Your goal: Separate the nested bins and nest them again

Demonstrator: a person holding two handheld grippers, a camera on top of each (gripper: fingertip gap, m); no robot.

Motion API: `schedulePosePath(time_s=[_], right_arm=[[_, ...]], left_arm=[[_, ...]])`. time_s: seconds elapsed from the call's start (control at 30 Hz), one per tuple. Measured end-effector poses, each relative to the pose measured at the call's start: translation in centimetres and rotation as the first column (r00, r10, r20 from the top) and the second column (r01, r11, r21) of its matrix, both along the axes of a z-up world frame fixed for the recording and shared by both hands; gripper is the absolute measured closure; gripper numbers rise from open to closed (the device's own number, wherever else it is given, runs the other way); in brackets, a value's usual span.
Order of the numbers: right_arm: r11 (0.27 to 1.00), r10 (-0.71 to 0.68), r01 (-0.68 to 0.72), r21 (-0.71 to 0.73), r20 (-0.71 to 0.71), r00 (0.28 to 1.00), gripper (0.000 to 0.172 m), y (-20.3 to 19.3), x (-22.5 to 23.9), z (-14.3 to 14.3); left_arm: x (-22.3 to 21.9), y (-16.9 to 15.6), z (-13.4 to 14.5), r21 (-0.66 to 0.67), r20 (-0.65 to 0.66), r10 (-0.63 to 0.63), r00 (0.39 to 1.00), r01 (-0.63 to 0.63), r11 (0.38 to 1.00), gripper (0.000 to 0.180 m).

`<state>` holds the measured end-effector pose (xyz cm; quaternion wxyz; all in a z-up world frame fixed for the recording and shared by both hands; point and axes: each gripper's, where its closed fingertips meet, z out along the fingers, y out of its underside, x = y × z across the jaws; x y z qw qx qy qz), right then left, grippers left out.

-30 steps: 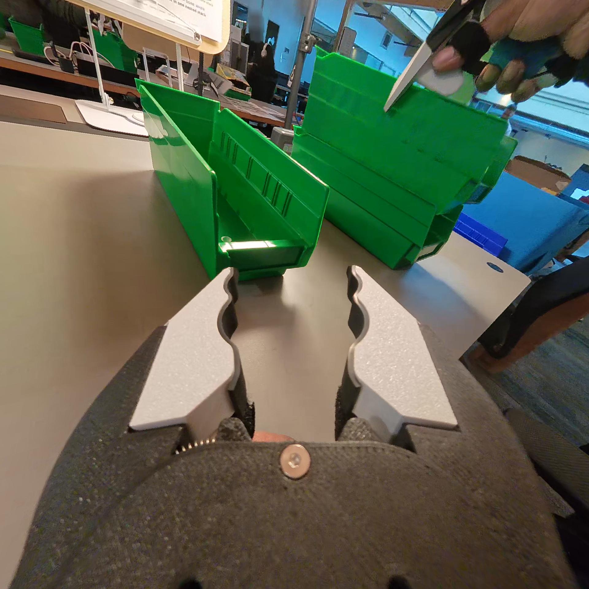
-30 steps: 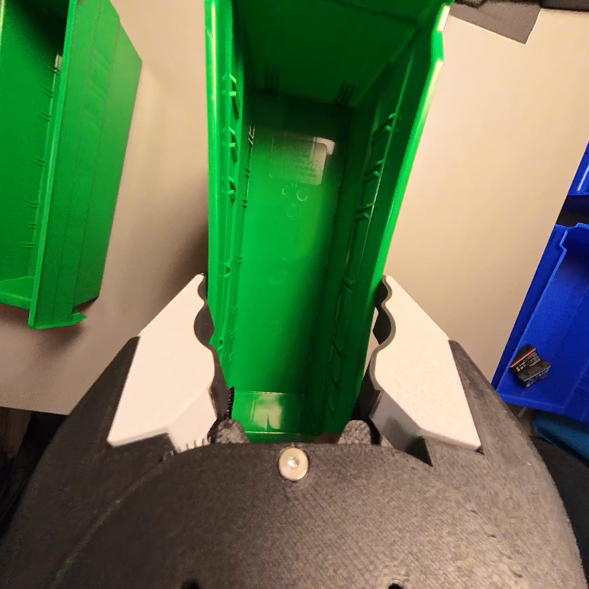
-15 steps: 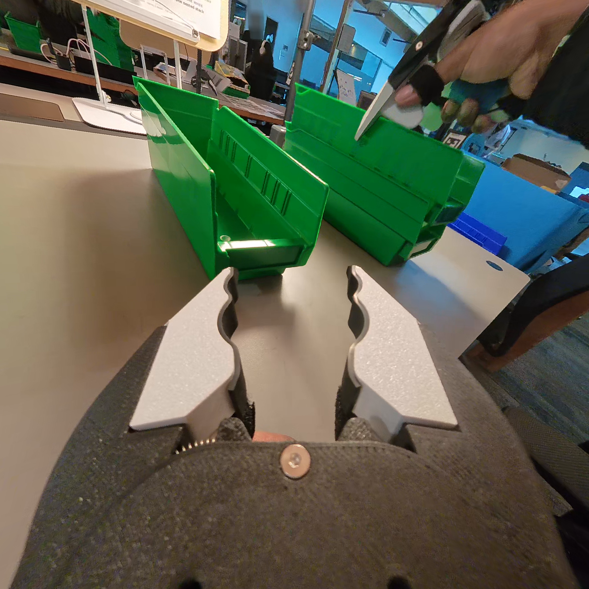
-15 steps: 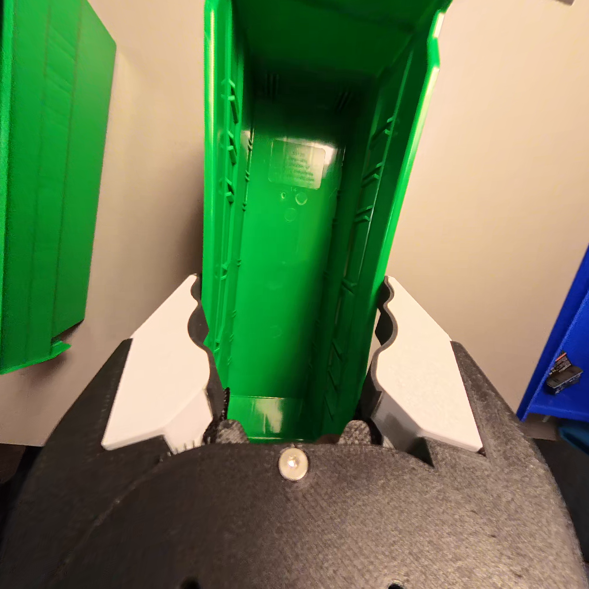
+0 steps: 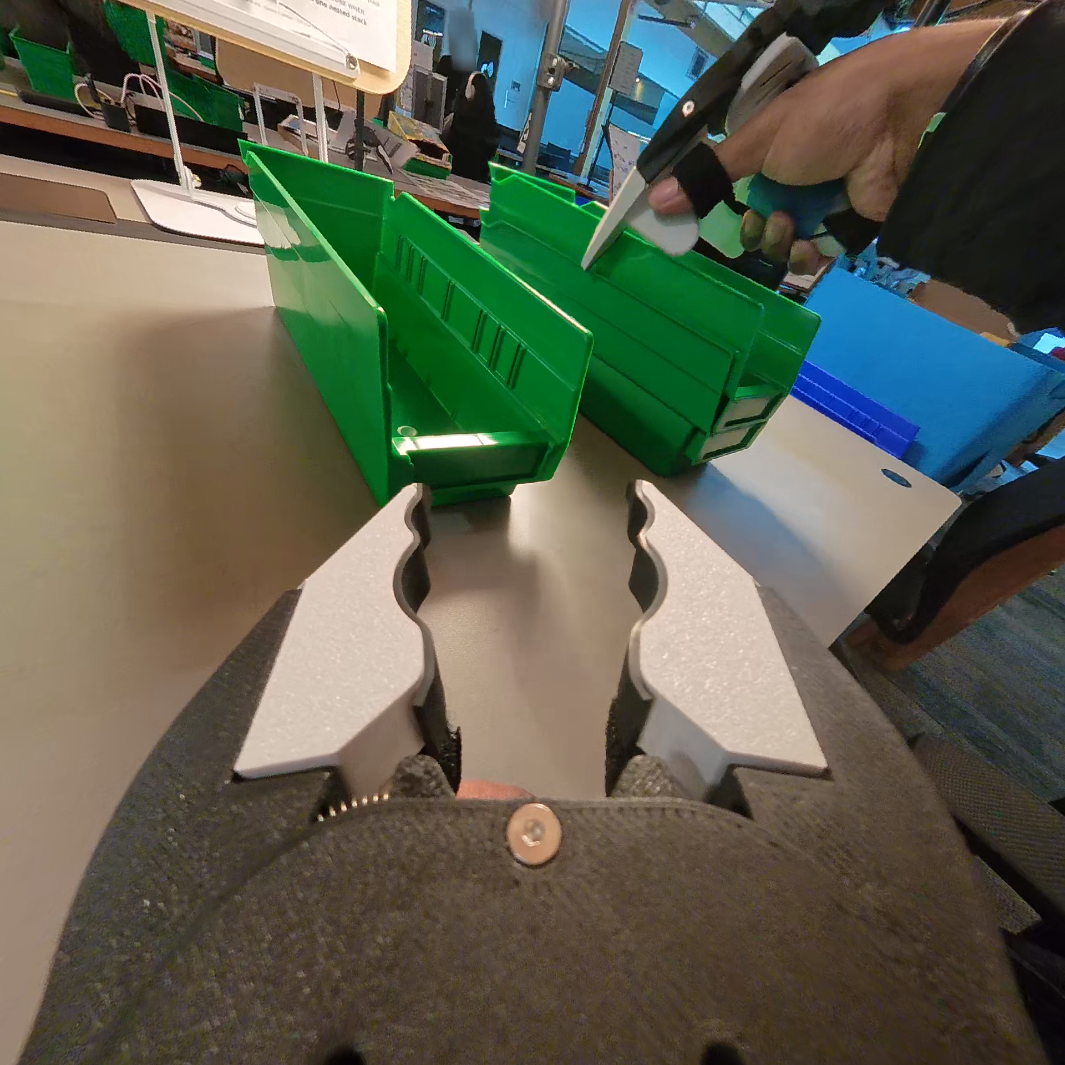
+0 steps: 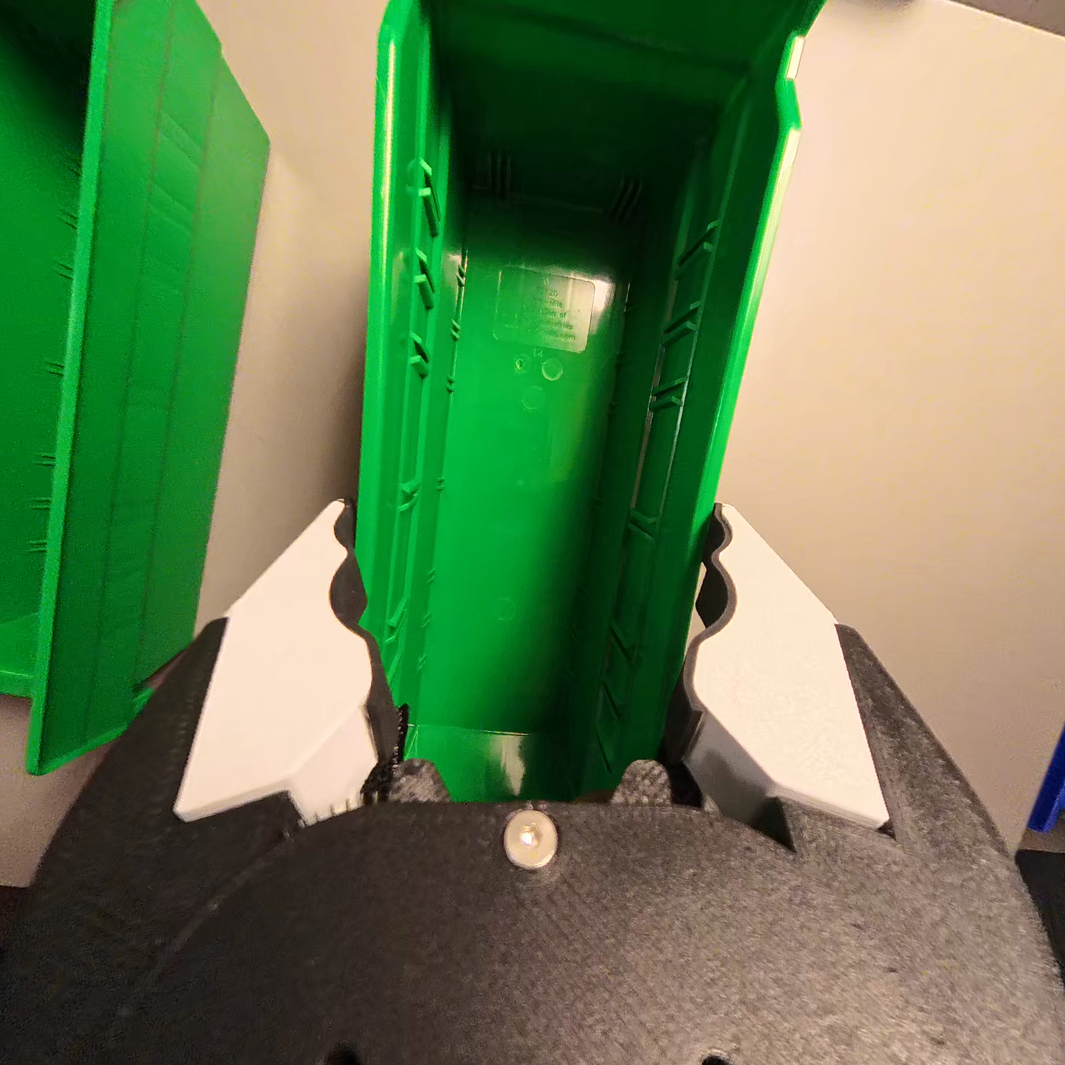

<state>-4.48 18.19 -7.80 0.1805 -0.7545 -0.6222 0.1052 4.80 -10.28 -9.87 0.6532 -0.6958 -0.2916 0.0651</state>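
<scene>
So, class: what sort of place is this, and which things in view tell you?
Probably a shared workshop or lab: green storage bins on a grey work table, cluttered benches with cables behind, and a sign on a stand.

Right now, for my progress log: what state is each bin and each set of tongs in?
Left tongs: open, empty.
Right tongs: open around the green stack, gap showing on one side.
Single green bin: upright, empty, unnested.
Green stack: two bins nested.
</scene>
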Motion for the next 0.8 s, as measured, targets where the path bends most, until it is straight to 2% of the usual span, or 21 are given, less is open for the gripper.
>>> schedulePosePath(time_s=[0.17, 0.27, 0.43, 0.57, 0.67, 0.8], right_arm=[[0.999, 0.027, -0.028, -0.028, -0.033, 0.999, 0.048, -1.3, -0.6, 0.3], [0.997, 0.064, -0.069, -0.036, -0.124, 0.990, 0.042, -1.8, -0.9, 2.5], [0.995, 0.073, -0.087, -0.053, -0.230, 0.971, 0.053, 0.0, 1.0, 5.4], [0.980, 0.063, -0.093, -0.176, -0.172, 0.983, 0.078, 1.2, 3.5, 2.7], [0.928, 0.114, -0.177, -0.327, -0.203, 0.972, 0.094, -1.1, 3.9, 1.3], [0.915, 0.129, -0.210, -0.344, -0.244, 0.961, 0.088, -2.5, 3.6, 1.1]], left_arm=[[0.0, -0.1, 0.1, 0.009, -0.002, 0.000, 1.000, 0.000, 1.000, 0.112], [0.0, -0.1, 0.2, 0.014, -0.003, 0.001, 1.000, -0.001, 1.000, 0.111], [0.0, 0.0, 0.1, 0.008, 0.003, -0.002, 1.000, 0.002, 1.000, 0.111], [0.0, 0.0, 0.0, 0.002, 0.000, 0.001, 1.000, -0.001, 1.000, 0.111], [0.0, 0.0, 0.1, 0.001, -0.005, 0.003, 1.000, -0.003, 1.000, 0.111], [0.0, -0.1, 0.3, 0.016, -0.013, 0.005, 1.000, -0.005, 1.000, 0.110]])
